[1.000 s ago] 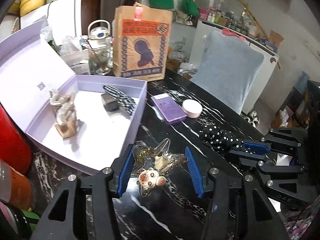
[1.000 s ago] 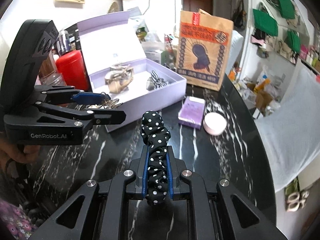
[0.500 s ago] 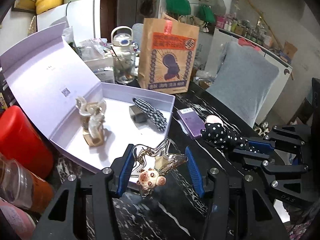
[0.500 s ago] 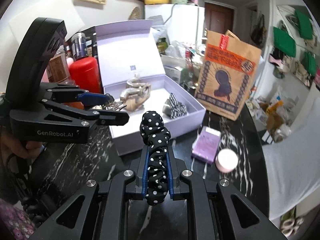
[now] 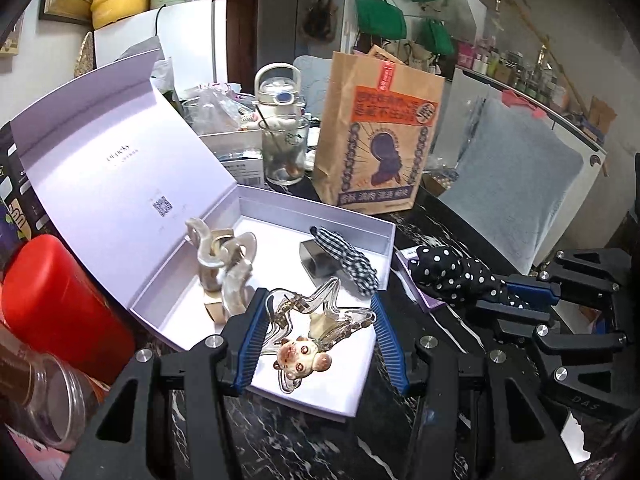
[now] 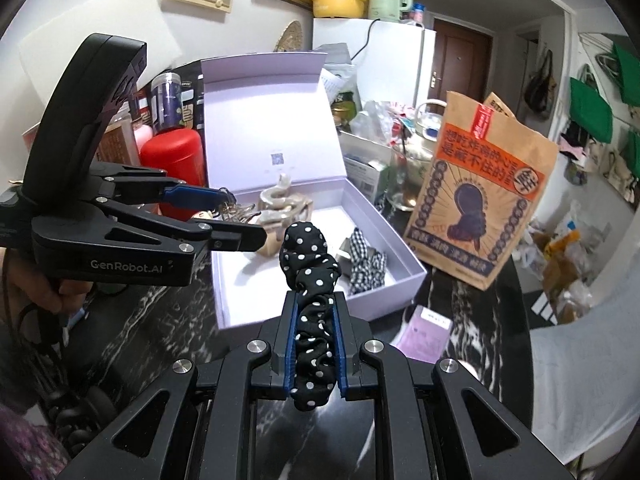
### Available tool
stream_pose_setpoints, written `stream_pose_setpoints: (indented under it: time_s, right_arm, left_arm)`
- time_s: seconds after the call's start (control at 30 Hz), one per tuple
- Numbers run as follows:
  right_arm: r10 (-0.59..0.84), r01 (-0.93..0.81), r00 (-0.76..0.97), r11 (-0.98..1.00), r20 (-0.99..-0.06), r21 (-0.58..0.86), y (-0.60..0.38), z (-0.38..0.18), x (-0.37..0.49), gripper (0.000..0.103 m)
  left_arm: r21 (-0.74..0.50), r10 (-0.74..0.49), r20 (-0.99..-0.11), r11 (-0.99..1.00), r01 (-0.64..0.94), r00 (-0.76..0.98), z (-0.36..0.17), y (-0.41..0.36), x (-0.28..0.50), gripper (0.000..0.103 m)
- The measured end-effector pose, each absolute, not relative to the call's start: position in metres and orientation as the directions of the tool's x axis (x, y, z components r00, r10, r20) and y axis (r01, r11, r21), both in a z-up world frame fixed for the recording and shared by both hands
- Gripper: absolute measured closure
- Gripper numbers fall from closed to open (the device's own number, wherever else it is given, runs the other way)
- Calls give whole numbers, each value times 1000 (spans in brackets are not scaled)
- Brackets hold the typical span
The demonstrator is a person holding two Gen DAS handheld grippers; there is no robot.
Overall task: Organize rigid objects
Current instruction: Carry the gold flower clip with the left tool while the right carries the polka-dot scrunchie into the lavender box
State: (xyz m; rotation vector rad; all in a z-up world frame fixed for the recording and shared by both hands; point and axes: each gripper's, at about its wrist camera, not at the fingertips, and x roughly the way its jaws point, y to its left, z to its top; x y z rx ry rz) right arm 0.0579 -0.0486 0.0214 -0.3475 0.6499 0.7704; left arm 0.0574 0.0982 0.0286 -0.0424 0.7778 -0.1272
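An open lavender box (image 5: 362,222) with its lid up stands on the black marble table (image 5: 304,444). In it lie a cream claw clip (image 5: 224,264) and a gingham bow clip (image 5: 346,262). My left gripper (image 5: 318,334) is shut on a clear star-shaped hair clip (image 5: 320,312) with a small bear charm, held over the box's near corner. To its right, my right gripper (image 6: 314,296) is shut on a black polka-dot scrunchie (image 6: 310,276), just short of the box's (image 6: 384,304) front wall. The right wrist view shows the left gripper (image 6: 240,216) from the side, over the box's left edge.
A brown paper bag (image 5: 380,140) and a glass cup (image 5: 282,152) stand behind the box. A red canister (image 5: 60,304) and a clear jar (image 5: 48,396) crowd its left side. A purple booklet (image 6: 426,336) lies on the table right of the box.
Both grippers have moved toward the box and risen a little, each keeping its load. The star clip, earlier over the dark table, now hangs over the box's near corner.
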Motion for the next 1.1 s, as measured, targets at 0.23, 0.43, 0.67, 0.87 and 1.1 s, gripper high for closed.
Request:
stream_pose_setpoints:
  time_s: [0.23, 0.43, 0.67, 0.87, 1.1]
  right_arm:
    - [535, -732, 549, 679, -642, -60, -42, 27, 74, 88]
    - [529, -723, 557, 688, -641, -61, -35, 26, 92, 88]
    - [530, -716, 565, 695, -633, -57, -26, 29, 109, 88]
    - [534, -717, 567, 695, -627, -56, -18, 32, 121, 88]
    - [540, -714, 558, 699, -630, -33, -9, 30, 133, 88]
  left_arm:
    - [-98, -122, -693, 992, 75, 710, 28, 110, 74, 52]
    - [-106, -114, -694, 993, 57, 711, 25, 117, 88, 52]
    - [-86, -78, -693, 996, 26, 717, 25, 122, 104, 52]
    - [-89, -71, -687, 996, 13, 723, 27, 125, 116, 52]
    - [-99, -64, -678, 995, -5, 732, 29, 132, 128, 52]
